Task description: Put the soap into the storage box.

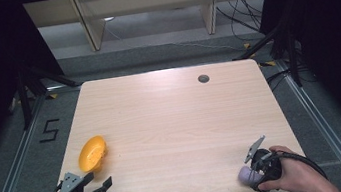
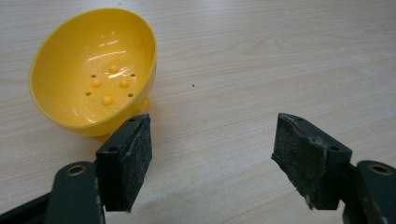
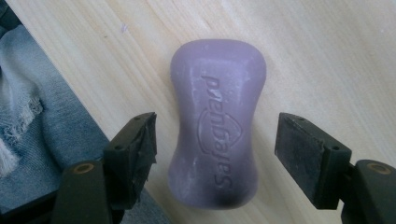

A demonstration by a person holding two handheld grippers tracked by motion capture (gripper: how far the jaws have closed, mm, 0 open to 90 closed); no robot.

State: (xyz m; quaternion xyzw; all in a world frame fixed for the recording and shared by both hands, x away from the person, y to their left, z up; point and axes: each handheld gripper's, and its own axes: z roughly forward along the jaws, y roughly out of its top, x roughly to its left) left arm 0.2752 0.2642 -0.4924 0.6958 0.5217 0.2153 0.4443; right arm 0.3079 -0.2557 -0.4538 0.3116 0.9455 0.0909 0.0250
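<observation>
Soap (image 3: 215,123) between open tongs (image 3: 215,154), seemingly untouched.

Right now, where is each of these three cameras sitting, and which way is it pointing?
High view: above the person's side, looking forward and down on the table; both hands show, with the left tool and right tool.
Left gripper view: rides on the left tool, facing the yellow bowl; open jaws show.
Right gripper view: rides on the right tool, looking down at the purple soap; open jaws show.
Shared: the high view also shows bowl and soap.
</observation>
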